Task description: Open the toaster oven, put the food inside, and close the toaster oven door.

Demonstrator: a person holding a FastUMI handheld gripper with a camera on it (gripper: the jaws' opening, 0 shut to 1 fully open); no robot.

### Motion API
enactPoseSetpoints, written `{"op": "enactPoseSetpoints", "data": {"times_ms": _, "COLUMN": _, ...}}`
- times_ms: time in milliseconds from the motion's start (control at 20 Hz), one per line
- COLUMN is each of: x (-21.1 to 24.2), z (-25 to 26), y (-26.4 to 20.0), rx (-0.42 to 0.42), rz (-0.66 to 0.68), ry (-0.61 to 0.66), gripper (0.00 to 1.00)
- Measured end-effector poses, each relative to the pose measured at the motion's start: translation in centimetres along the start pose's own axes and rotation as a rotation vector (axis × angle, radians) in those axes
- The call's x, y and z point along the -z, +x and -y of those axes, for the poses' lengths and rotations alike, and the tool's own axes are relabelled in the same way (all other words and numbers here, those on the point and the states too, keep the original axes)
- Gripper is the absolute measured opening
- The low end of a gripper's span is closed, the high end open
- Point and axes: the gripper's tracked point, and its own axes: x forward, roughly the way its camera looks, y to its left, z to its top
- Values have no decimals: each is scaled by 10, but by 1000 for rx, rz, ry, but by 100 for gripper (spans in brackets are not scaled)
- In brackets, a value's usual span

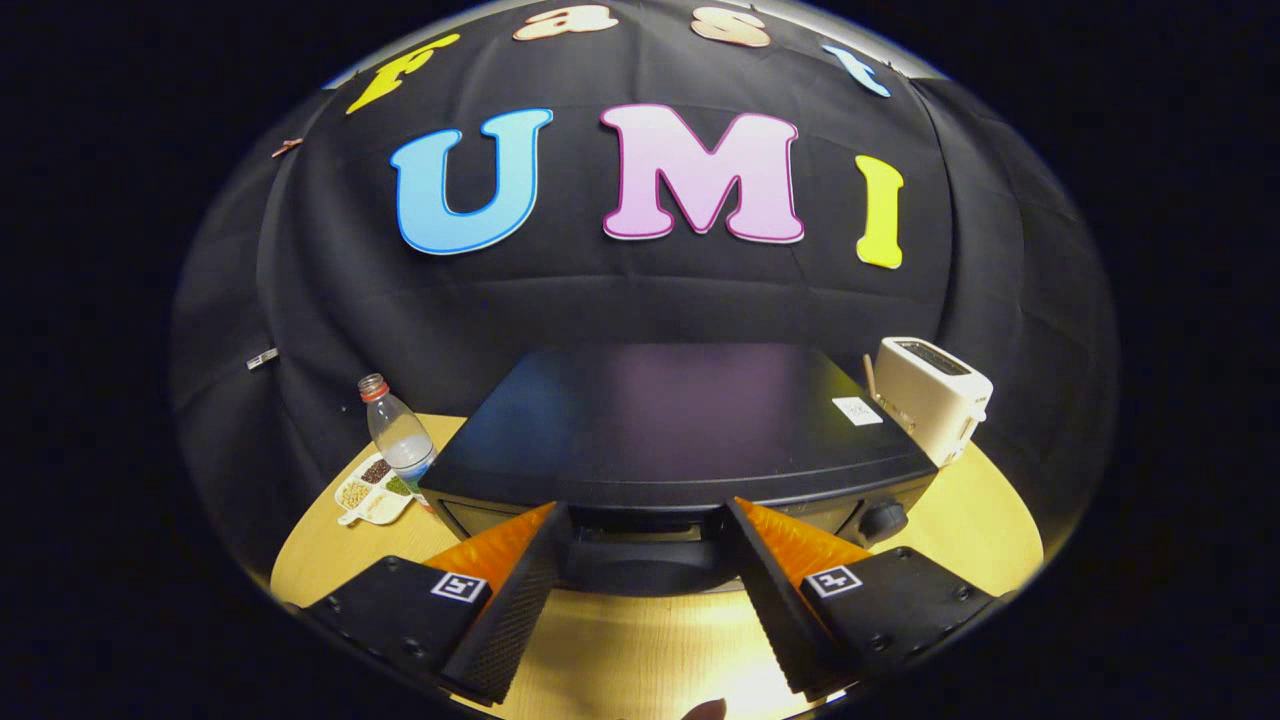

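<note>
Our gripper has its fingers spread apart at the black toaster oven, its door handle between them, seemingly untouched. We see a pale wooden table against black cloth. From the left: a small snack tray, a plastic bottle, the oven, then a white toaster.
</note>
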Motion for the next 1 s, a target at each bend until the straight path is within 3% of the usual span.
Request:
{"op": "enactPoseSetpoints", "data": {"times_ms": 450, "x": 62, "z": 0, "y": -55, "rx": 16, "rz": -33, "ry": -7, "gripper": 99}}
{"op": "enactPoseSetpoints", "data": {"times_ms": 1000, "x": 167, "z": 8, "y": -81, "rx": 6, "rz": -274, "ry": 29, "gripper": 98}}
